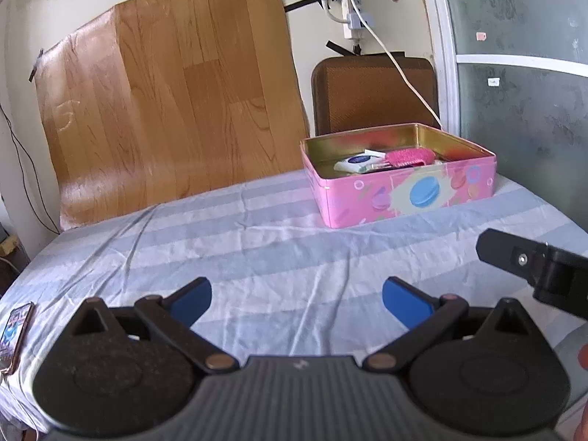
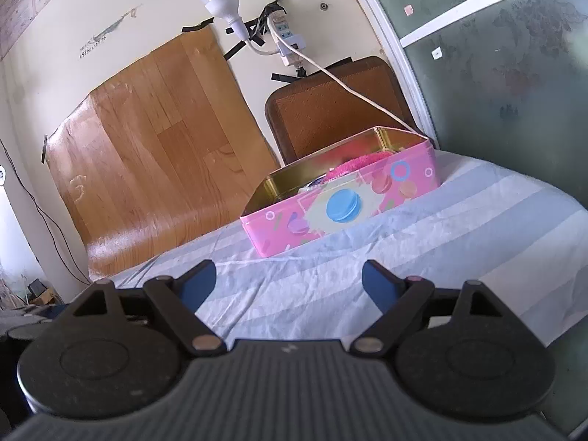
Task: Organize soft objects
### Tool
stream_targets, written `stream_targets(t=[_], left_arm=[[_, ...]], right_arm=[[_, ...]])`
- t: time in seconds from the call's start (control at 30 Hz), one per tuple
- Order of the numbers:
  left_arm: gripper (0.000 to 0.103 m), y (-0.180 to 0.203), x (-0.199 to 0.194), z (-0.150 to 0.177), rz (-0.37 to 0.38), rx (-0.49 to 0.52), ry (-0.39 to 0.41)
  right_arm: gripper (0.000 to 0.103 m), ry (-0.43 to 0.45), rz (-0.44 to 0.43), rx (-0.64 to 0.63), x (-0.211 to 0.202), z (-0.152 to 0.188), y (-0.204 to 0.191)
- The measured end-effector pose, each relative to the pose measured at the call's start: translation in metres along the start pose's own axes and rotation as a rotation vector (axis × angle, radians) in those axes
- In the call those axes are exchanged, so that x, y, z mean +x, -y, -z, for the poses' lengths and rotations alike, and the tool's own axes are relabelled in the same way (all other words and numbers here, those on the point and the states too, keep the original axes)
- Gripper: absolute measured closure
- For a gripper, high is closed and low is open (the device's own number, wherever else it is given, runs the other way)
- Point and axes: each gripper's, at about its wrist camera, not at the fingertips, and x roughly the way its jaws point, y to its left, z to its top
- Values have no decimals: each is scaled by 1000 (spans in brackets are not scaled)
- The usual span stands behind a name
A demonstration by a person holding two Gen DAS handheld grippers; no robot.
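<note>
Pink tin point(image 1: 400, 198) on striped sheet point(image 1: 257, 242), fuzzy pink item point(image 1: 409, 157) inside. Left hand-held gripper point(image 1: 297, 303) wide open, empty. Right hand-held gripper point(image 2: 289, 283) same.

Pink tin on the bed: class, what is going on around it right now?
A person holds two grippers over a striped bedsheet. The left gripper and right gripper are both open and empty. The pink macaron tin sits open, holding a pink fluffy item and a white tube. A phone lies nearby.
</note>
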Motion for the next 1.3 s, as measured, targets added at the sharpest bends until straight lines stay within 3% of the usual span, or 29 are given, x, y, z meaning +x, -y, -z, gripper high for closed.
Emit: stream_targets(t=[1.3], left_arm=[[0, -3, 15, 9, 12, -33, -97]], right_arm=[[14, -11, 10, -8, 1, 6, -7]])
